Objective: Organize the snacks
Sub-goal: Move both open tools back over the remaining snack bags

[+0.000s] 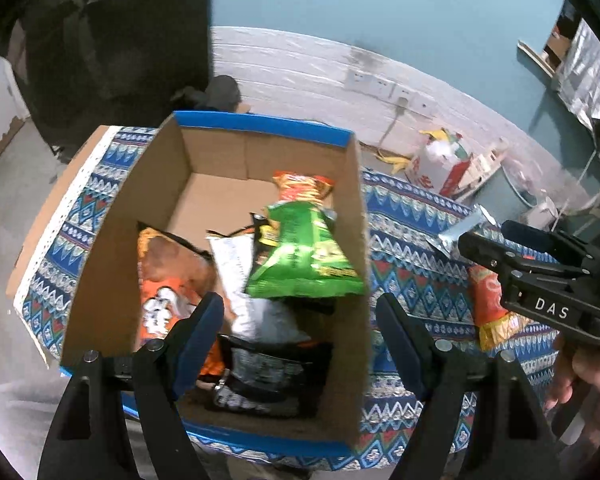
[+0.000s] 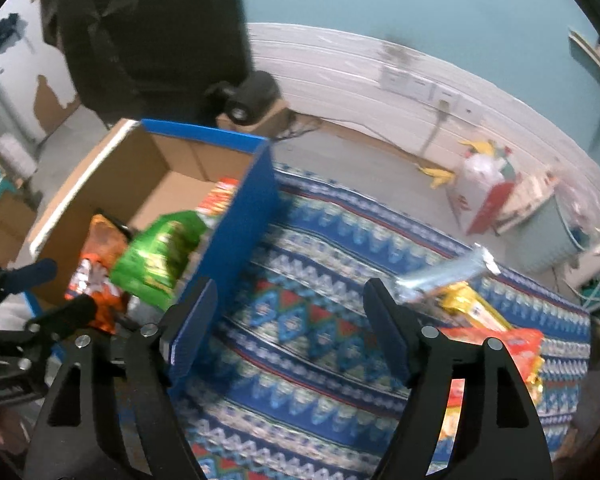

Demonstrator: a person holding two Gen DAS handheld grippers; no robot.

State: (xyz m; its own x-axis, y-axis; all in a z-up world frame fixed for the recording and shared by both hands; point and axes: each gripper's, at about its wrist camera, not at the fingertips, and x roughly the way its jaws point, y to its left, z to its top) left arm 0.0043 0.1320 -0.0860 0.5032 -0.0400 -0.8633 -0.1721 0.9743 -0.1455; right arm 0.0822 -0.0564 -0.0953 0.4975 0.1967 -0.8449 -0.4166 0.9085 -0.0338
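Cardboard box (image 1: pixel 100 248) near left edge of tabletop (image 2: pixel 300 320), green bag (image 1: pixel 304 256) on top inside. Both grippers, left (image 1: pixel 300 328) and right (image 2: pixel 288 312), wide open, empty. Silver bar (image 2: pixel 444 272) and orange packs (image 2: pixel 516 344) wait by right edge. Grab one pack by middle, squeeze gently, drop low into box

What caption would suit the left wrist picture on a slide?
Open left gripper above a cardboard box holding a green snack bag and other packets, on a patterned cloth.

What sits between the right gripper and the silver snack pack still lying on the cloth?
Nothing visible. The right gripper hangs open over bare patterned cloth, and the silver pack lies just beyond its right finger, with yellow and orange packs beside it, not in front.
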